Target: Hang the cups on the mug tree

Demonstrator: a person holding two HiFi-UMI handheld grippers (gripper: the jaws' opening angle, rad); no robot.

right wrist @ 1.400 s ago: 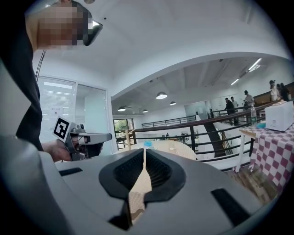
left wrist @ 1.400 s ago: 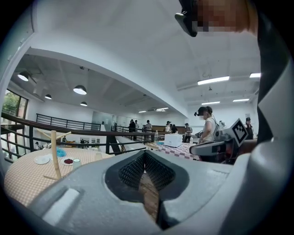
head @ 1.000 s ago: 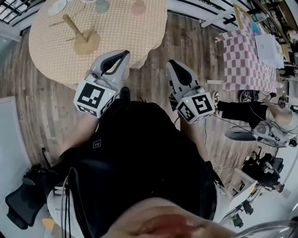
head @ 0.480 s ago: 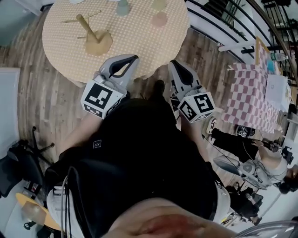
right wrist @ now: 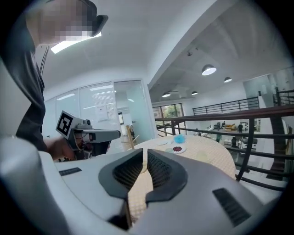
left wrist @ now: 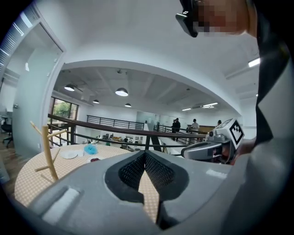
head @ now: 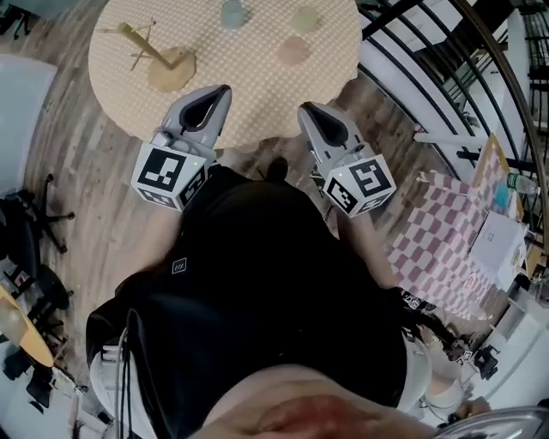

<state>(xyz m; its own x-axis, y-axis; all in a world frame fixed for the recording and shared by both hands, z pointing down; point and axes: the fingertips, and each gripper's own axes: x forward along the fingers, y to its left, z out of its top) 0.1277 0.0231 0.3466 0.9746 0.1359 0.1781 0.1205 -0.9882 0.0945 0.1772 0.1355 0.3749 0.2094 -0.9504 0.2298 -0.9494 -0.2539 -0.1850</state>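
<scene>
Head view: round table (head: 257, 90) lay just ahead of the person. Mug tree (head: 147, 53) stood on its left part, pegs bare. Blue cup (head: 232, 13), green cup (head: 304, 19) and pink cup (head: 292, 50) sat on the far right part, well apart from the tree (all three small and soft here).
Tongs, head view: left gripper (head: 220, 91) and right gripper (head: 305, 108) were held side by side over the table's near edge, pointing at it, neither near a cup.
Left gripper view: jaws were pressed together at the tips with nothing between them. Tree stood upright beyond them on the left, and the other gripper showed at the right.
Right gripper view: jaws were drawn together to a bare slit and held nothing. Table stretched out beyond.
Step in hand: approach, by my reading, with no cup hung yet.
Doing it well: part one pair of jaws before reaching a cup. Grip the wall opposite the handle so the loop stays free (handle directions could not be read). Let the spare gripper steady the tree's base. Slide the loop fully down a peg before letting go.
</scene>
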